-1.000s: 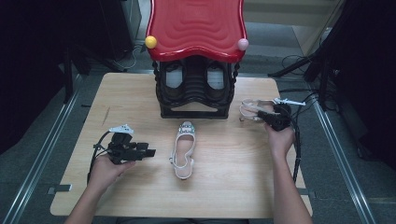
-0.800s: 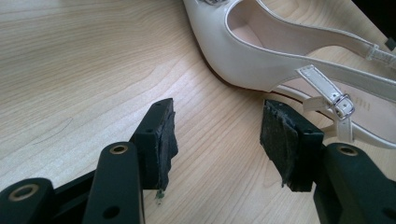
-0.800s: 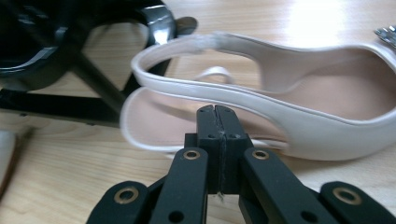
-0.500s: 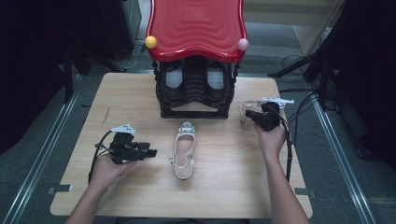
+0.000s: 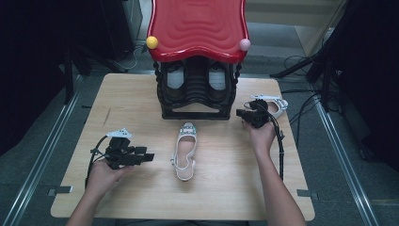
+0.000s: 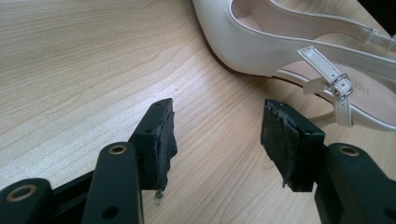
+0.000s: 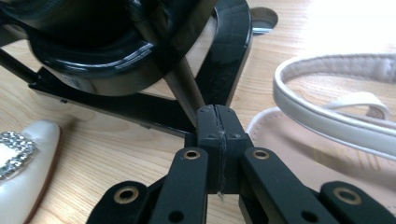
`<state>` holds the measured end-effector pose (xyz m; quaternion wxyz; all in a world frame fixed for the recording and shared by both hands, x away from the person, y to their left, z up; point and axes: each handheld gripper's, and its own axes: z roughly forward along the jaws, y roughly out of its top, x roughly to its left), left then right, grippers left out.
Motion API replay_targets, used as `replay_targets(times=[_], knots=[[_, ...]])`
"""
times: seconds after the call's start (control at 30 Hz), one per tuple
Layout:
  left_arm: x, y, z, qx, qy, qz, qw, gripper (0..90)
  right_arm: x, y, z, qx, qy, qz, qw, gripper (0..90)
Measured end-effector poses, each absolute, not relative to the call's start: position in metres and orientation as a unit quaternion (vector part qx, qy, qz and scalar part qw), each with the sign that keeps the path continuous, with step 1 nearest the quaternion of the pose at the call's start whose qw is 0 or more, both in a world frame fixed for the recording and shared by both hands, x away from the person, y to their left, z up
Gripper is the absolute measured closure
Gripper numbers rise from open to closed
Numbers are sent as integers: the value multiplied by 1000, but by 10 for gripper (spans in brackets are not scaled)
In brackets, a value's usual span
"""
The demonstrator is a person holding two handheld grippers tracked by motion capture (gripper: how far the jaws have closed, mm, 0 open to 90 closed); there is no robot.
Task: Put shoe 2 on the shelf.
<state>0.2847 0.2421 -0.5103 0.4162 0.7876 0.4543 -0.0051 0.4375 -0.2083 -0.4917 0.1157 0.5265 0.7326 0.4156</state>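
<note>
Two white shoes are out on the desk (image 5: 141, 197) from above: one shoe (image 5: 185, 151) in the middle, toe toward the black rack (image 5: 196, 94) with the red top, and a second shoe (image 5: 272, 104) at the right, just behind my right gripper (image 5: 246, 114). Since a second ago my right hand has slid leftward along the desk, from beside that second shoe to the rack's right foot, carrying nothing, so I judge that shoe is not yet picked up and still waits to go on the rack. My left gripper (image 5: 146, 157) has stayed put, near the middle shoe's left side but apart from it. Along my left gripper (image 6: 217, 140), the jaws stand apart with only bare wood between them, and the middle shoe (image 6: 280, 42), with its buckled strap, lies just ahead and to the right. Along my right gripper (image 7: 218, 133), the jaws are pressed together on nothing, tips near the rack (image 7: 140, 70), the second shoe (image 7: 336, 121) close beside them.
</note>
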Motion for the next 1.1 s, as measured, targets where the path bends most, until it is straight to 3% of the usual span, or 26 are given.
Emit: replay_targets(times=[1.1], knots=[[312,242,-513,789,453,-17,414,433,398,-240,-492,529,731,418,103,900]])
